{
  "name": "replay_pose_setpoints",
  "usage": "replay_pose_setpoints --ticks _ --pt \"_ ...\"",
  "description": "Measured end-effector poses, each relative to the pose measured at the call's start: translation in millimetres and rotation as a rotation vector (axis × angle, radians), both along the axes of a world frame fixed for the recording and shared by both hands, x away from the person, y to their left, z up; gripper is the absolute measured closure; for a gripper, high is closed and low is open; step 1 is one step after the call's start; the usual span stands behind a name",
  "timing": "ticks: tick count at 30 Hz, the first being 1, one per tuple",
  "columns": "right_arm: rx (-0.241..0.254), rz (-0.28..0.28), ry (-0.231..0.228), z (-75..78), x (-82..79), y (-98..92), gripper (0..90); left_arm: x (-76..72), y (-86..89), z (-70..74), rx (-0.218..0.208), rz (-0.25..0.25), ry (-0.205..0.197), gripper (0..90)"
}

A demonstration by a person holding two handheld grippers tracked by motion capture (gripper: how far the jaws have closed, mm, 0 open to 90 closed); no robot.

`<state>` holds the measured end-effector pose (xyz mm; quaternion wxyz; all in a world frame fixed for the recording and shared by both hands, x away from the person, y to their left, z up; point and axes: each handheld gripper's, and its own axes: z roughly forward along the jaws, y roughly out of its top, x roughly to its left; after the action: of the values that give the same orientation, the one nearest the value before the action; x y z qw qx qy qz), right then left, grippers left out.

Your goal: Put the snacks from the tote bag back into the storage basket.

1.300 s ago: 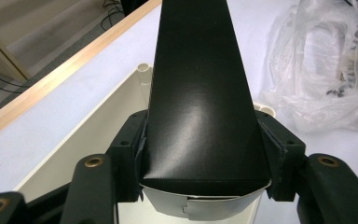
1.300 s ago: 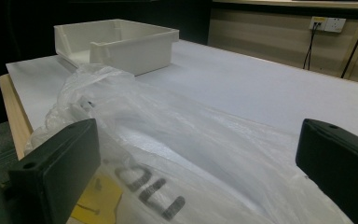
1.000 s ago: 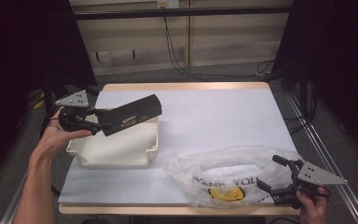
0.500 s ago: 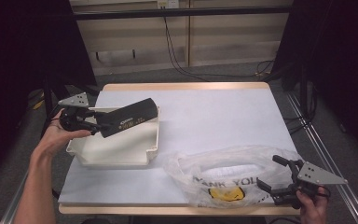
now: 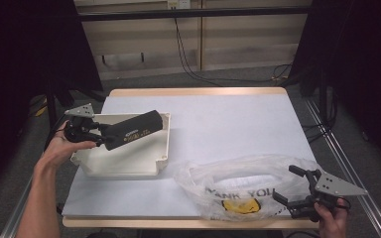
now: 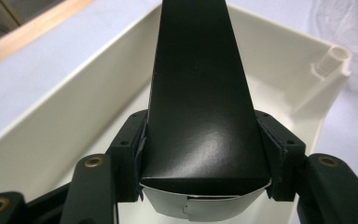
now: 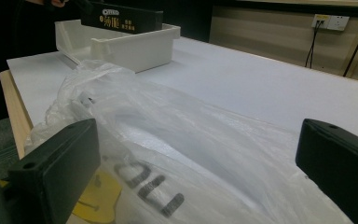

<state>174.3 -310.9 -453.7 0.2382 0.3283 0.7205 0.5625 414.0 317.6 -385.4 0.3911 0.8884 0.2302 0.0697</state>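
My left gripper (image 5: 105, 136) is shut on one end of a long black box (image 5: 131, 130) with light lettering on its side. The box slants over a white plastic bin (image 5: 162, 145) at the table's left, its held end low inside the bin. In the left gripper view both pads (image 6: 131, 140) press the sides of the black box (image 6: 200, 88) above the bin's floor (image 6: 51, 135). My right gripper (image 5: 286, 183) stands open at the front right, jaws wide around the edge of a clear plastic bag (image 5: 238, 181) printed with dark letters and a yellow mark.
The table (image 5: 228, 119) has a pale blue-white top with a wooden edge. In the right gripper view the bag (image 7: 168, 135) lies crumpled between the jaws, and the bin (image 7: 135, 46) with the box (image 7: 121, 18) stands far off. Cables run on the floor behind.
My left gripper has sunk with the black box, so the box hangs lower over the bin. The right gripper and the bag have stayed put.
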Motion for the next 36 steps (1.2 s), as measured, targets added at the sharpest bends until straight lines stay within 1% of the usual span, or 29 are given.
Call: replay_pose_setpoints --ticks 3,6,9,12,13,14,15,16,19,24,25,26,27,28,29,30,32,33,34,35,36 --pt "0.001 0.001 0.001 -0.1 0.2 -0.3 0.0 0.6 -2.7 -4.6 0.014 -0.003 0.006 43.1" --pt "0.0 0.001 0.007 -0.3 0.2 -0.7 0.0 2.7 -4.3 -8.8 0.017 -0.008 0.01 43.1" --pt "-0.005 0.0 -0.001 0.0 0.0 -0.8 0.0 3.7 -5.8 -13.5 0.027 -0.027 0.02 43.1" --pt "-0.004 0.001 0.002 -0.4 0.4 -1.7 0.0 3.8 -7.0 -17.6 0.041 -0.044 0.028 43.1" --pt "-0.006 -0.003 0.001 -0.4 0.5 -1.5 0.0 3.7 -7.4 -18.8 0.043 -0.043 0.028 43.1" --pt "-0.005 -0.005 0.003 -0.4 0.3 -1.2 0.0 3.9 -8.0 -20.6 0.036 -0.044 0.03 43.1" --pt "-0.004 -0.002 0.003 -0.5 0.4 -0.9 0.0 4.8 -8.1 -21.2 0.048 -0.052 0.029 43.1" --pt "-0.001 0.001 0.006 -0.3 0.3 -0.7 0.0 5.1 -9.1 -22.8 0.047 -0.047 0.026 43.1" --pt "-0.002 0.001 0.004 0.0 0.6 -0.7 0.0 6.7 -13.4 -26.1 0.068 -0.065 0.027 43.1" --pt "-0.011 0.014 0.01 0.3 0.9 -2.6 0.0 8.9 -18.6 -29.7 0.087 -0.08 0.022 43.1" --pt "-0.002 -0.002 0.002 -0.1 0.6 -1.5 0.0 9.2 -18.0 -30.4 0.08 -0.08 0.024 43.1" --pt "-0.001 -0.003 0.003 0.0 0.4 -1.7 0.0 9.6 -17.8 -30.5 0.081 -0.08 0.026 43.1" --pt "0.001 -0.002 0.0 0.1 0.4 -2.1 0.0 9.7 -17.6 -30.4 0.091 -0.088 0.026 43.1" --pt "0.0 -0.002 0.001 0.3 0.1 -2.3 0.0 9.8 -18.0 -30.9 0.092 -0.091 0.03 43.0" --pt "0.001 -0.004 0.002 0.4 -0.1 -2.5 0.0 10.2 -18.1 -30.5 0.105 -0.089 0.03 43.0" --pt "-0.004 -0.004 -0.004 0.4 0.2 -2.9 0.0 11.7 -17.9 -29.8 0.121 -0.106 0.033 42.9" --pt "0.001 -0.003 -0.002 0.4 0.4 -3.0 0.0 13.6 -19.2 -29.4 0.129 -0.109 0.045 42.8" --pt "-0.003 -0.006 -0.002 0.3 0.4 -2.8 0.0 14.9 -19.5 -28.8 0.142 -0.114 0.052 42.8" --pt "-0.003 -0.003 -0.001 0.2 0.4 -2.5 0.0 16.2 -19.8 -28.3 0.156 -0.123 0.067 42.7" --pt "-0.002 -0.004 0.002 0.3 0.3 -1.9 0.0 16.9 -20.6 -28.6 0.166 -0.12 0.074 42.7" --pt "-0.004 0.0 0.002 0.2 0.4 -1.5 0.0 18.1 -21.2 -28.5 0.182 -0.13 0.08 42.6"
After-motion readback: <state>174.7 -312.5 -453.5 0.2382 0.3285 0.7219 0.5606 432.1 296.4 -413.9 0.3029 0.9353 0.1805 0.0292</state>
